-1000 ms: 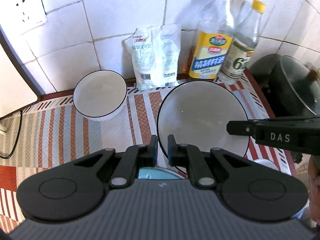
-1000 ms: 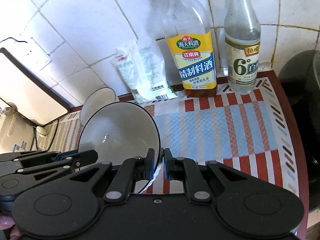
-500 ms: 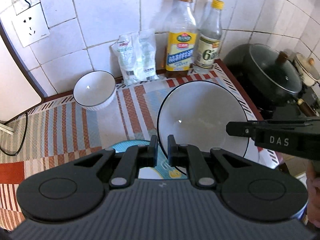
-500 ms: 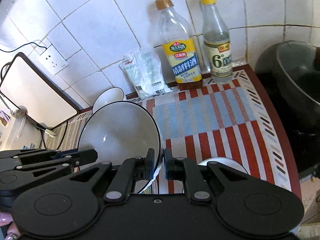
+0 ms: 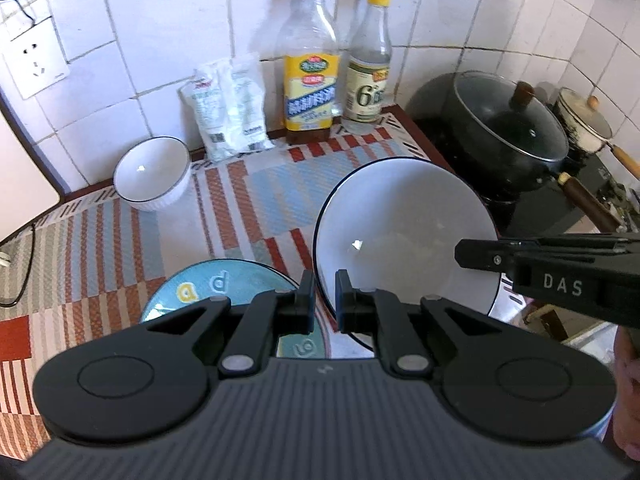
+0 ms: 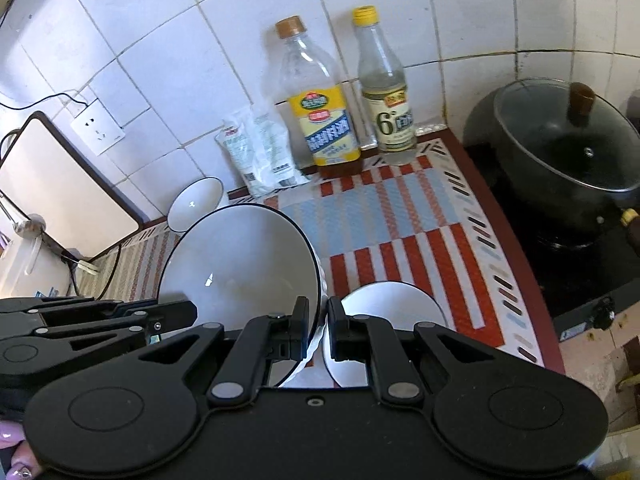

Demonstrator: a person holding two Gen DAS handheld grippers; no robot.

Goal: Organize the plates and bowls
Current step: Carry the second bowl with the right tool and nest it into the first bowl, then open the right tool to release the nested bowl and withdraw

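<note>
A large white bowl point(image 5: 404, 236) with a black rim hangs tilted above the striped mat point(image 5: 256, 200). My left gripper point(image 5: 325, 300) is shut on its left rim. My right gripper point(image 6: 319, 320) is shut on the opposite rim of the same bowl point(image 6: 240, 264), and its tip point(image 5: 464, 254) shows from the side in the left wrist view. A small white bowl point(image 5: 152, 174) stands near the wall. A blue plate point(image 5: 224, 292) with letters lies under my left gripper. Another white dish point(image 6: 392, 308) lies under my right gripper.
Two bottles point(image 5: 310, 80) point(image 5: 368, 76) and a white bag point(image 5: 228, 108) stand against the tiled wall. To the right, past the counter's edge, a lidded black pot point(image 5: 508, 128) sits on the stove. A wall socket point(image 5: 36, 68) and a cable are at the left.
Both grippers, holding the large bowl, have drawn back from the wall and risen a little. The blue plate and the white dish have come into view below.
</note>
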